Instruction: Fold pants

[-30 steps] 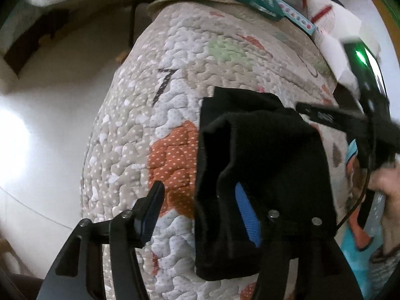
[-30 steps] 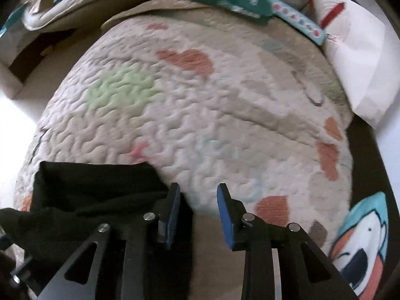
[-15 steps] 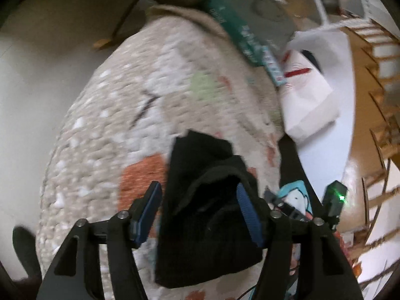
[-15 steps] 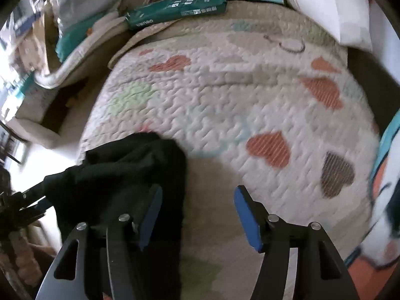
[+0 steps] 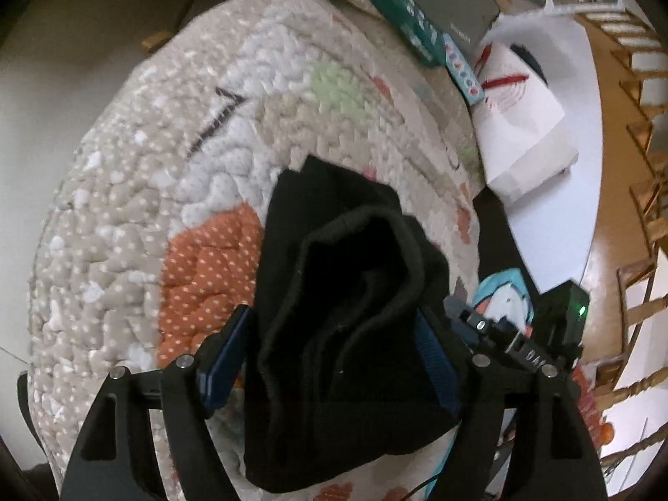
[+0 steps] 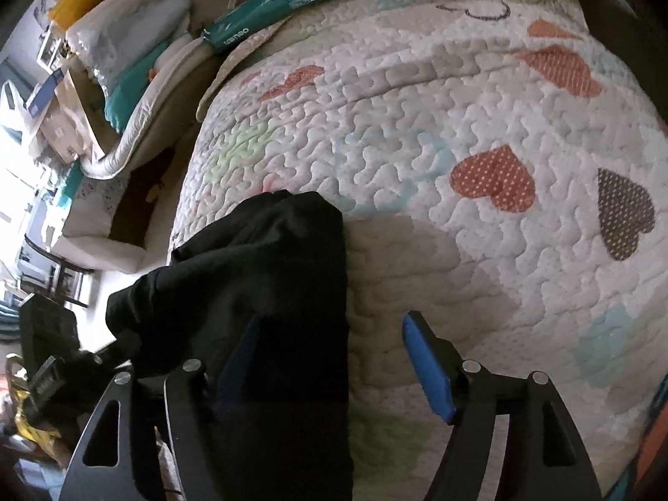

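Observation:
Black pants (image 5: 342,317) lie bunched in a folded heap on a quilted heart-print blanket (image 5: 137,225). In the left wrist view my left gripper (image 5: 330,355) is open, its blue-padded fingers standing on either side of the heap's near end. In the right wrist view the pants (image 6: 267,288) fill the lower left. My right gripper (image 6: 330,367) is open; its left finger is against the dark cloth, its right finger (image 6: 426,367) is over bare blanket (image 6: 459,96). The right gripper's body (image 5: 522,346) shows in the left wrist view.
A green box (image 6: 284,0) and a white paper bag (image 5: 522,125) lie at the blanket's far edge. Stacked bedding and bags (image 6: 121,54) sit beyond the blanket's left side. A white round table (image 5: 576,192) and wooden chairs are to the right.
Both grippers have pulled up and back from the pants. The right gripper's jaws have opened wide. The left gripper has closed in around the heap's near end.

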Demonstrator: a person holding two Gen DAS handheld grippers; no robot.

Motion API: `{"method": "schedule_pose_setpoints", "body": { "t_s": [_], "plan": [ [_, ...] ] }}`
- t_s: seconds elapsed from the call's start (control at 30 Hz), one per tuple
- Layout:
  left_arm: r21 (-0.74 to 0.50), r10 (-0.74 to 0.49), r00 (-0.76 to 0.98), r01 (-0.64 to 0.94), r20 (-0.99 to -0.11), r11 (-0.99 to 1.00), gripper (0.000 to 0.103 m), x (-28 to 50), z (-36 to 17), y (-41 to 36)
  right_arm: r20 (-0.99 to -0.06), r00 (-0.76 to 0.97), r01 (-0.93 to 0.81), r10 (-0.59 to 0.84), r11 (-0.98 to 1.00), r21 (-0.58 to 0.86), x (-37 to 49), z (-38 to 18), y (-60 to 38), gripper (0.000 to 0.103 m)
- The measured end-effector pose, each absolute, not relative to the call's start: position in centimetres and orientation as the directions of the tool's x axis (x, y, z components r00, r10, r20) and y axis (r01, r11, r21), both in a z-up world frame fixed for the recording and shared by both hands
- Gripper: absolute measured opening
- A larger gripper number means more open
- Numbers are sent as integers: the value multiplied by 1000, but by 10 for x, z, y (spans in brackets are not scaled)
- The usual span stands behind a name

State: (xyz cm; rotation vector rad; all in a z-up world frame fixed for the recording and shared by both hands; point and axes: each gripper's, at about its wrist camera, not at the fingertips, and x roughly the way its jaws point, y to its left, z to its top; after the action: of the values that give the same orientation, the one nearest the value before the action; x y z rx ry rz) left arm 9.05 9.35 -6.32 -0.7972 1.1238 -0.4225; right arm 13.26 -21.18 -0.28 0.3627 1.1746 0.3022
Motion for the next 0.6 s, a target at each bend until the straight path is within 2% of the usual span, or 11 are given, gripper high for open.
{"method": "schedule_pose_setpoints", "body": {
  "t_s": [0.07, 0.17, 0.3, 0.33, 0.37, 0.4, 0.43, 0.47, 0.5, 0.6],
  "plan": [
    [-727, -655, 381, -71, -652, 683, 78, 94, -67, 85, -824, 341, -31, 453, 881, 471, 136, -8, -214, 80],
    [-704, -642, 386, -27, -663, 710, 89, 96, -65, 74, -796, 313, -2, 518, 839, 544, 142, -21, -217, 84],
    [-661, -616, 383, 20, -688, 750, 89, 94, -61, 65, -736, 289, 39, 612, 761, 648, 145, -39, -216, 86],
    [-652, -611, 382, 27, -694, 757, 84, 94, -61, 64, -723, 282, 28, 630, 748, 663, 145, -39, -213, 87],
    [-641, -602, 378, 30, -703, 767, 68, 93, -60, 64, -707, 257, 13, 659, 730, 684, 145, -40, -207, 85],
    [-636, -601, 372, 33, -708, 771, 51, 94, -61, 63, -694, 231, -2, 682, 714, 700, 145, -40, -202, 76],
    [-639, -605, 363, 33, -708, 768, 41, 95, -62, 64, -703, 220, -20, 676, 724, 689, 144, -38, -196, 74],
    [-643, -609, 358, 32, -708, 765, 35, 95, -62, 64, -725, 226, -54, 651, 751, 658, 143, -32, -188, 70],
    [-637, -603, 363, 31, -710, 770, 33, 94, -61, 64, -739, 223, -85, 636, 768, 635, 143, -25, -183, 59],
    [-636, -598, 368, 24, -712, 772, 30, 95, -53, 63, -733, 229, -115, 641, 765, 634, 145, -9, -180, 41]
  ]
}}
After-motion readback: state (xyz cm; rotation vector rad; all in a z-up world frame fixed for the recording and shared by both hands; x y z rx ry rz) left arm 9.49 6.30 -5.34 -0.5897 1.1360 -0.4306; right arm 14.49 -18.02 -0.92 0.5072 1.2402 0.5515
